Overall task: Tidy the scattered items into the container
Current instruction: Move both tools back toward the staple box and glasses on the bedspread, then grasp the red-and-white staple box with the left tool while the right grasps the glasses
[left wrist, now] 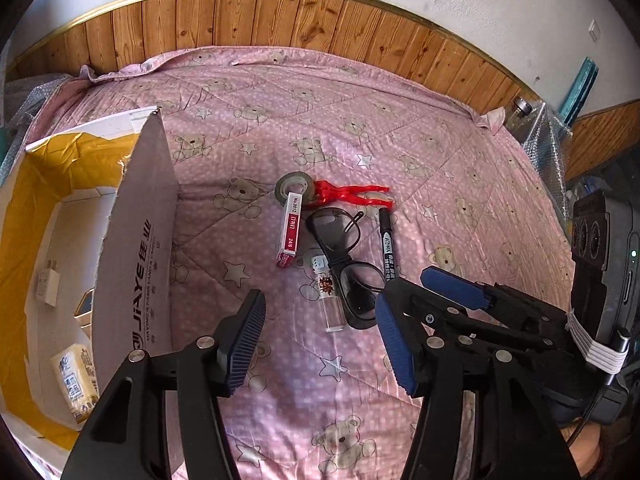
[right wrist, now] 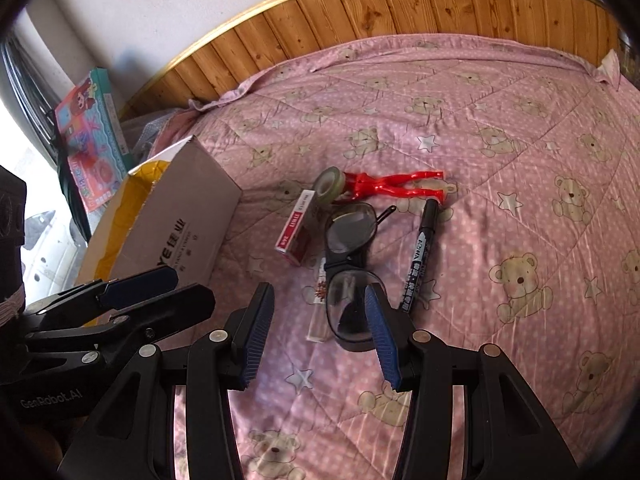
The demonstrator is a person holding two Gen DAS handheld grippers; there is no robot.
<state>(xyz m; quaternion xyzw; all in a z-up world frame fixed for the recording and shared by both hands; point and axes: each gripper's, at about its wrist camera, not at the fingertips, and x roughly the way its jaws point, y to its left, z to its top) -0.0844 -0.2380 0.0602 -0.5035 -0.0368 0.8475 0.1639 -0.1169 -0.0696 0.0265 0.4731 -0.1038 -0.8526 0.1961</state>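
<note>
A cardboard box (left wrist: 136,260) (right wrist: 180,232) with a yellow lining stands open on the left of a pink bear-print quilt (left wrist: 440,184). A small pile lies in the middle of the quilt. It holds black glasses (left wrist: 344,256) (right wrist: 352,236), a red toy figure (left wrist: 352,192) (right wrist: 384,182), a tape roll (left wrist: 294,188) (right wrist: 330,184), a red-and-white staples box (left wrist: 290,232) (right wrist: 296,228), a black marker (left wrist: 386,244) (right wrist: 420,252) and a clear vial (left wrist: 330,300) (right wrist: 320,308). My left gripper (left wrist: 320,344) (right wrist: 194,286) hovers open beside the box. My right gripper (right wrist: 320,332) (left wrist: 405,283) is open just above the near lens of the glasses.
Inside the box lie a white charger (left wrist: 48,288) and a yellow packet (left wrist: 76,384). A wooden headboard (left wrist: 280,20) runs along the far edge. A colourful toy box (right wrist: 92,140) leans at the left, and bubble wrap (left wrist: 548,148) sits at the right.
</note>
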